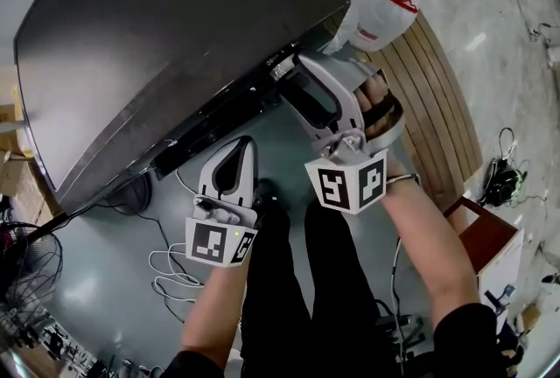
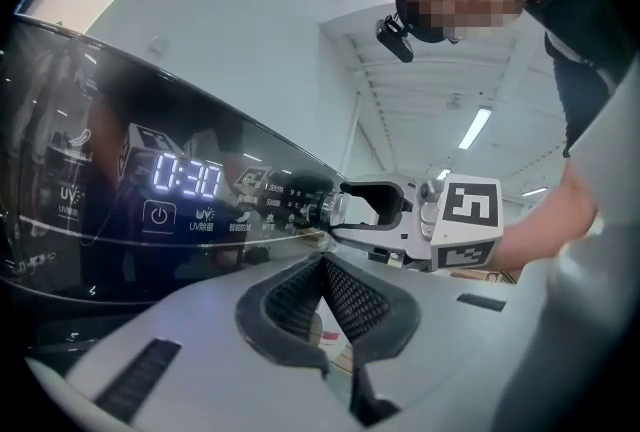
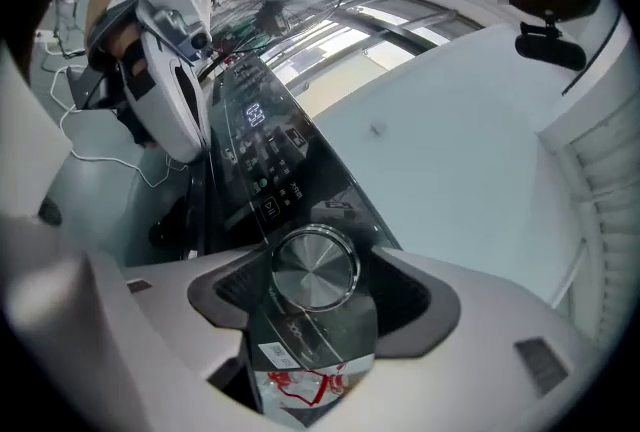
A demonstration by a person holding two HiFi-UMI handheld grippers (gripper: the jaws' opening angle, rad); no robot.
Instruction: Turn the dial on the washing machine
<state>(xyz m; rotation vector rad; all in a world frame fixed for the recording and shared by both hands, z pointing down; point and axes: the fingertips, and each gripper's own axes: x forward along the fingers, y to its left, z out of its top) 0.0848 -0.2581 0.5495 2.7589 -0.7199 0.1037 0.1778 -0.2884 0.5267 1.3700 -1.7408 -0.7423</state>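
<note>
The dark washing machine (image 1: 157, 26) has a glossy control panel (image 2: 200, 210) along its front edge, with a lit display (image 2: 186, 178). The round metal dial (image 3: 315, 267) sits at the panel's right end. My right gripper (image 3: 318, 272) straddles the dial with its jaws spread wide; the pads (image 3: 402, 292) stand just off the dial's rim on both sides. In the head view, the right gripper (image 1: 289, 72) reaches the panel edge. My left gripper (image 1: 238, 144) hovers in front of the panel, left of the dial (image 2: 326, 208), its jaws shut with nothing between them.
White plastic bags (image 1: 385, 9) with red print lie past the machine's right corner. A slatted wooden board (image 1: 442, 96) runs along the right. White cables (image 1: 171, 267) lie on the floor by the person's black-trousered legs. A wire fan (image 1: 26, 267) stands at the lower left.
</note>
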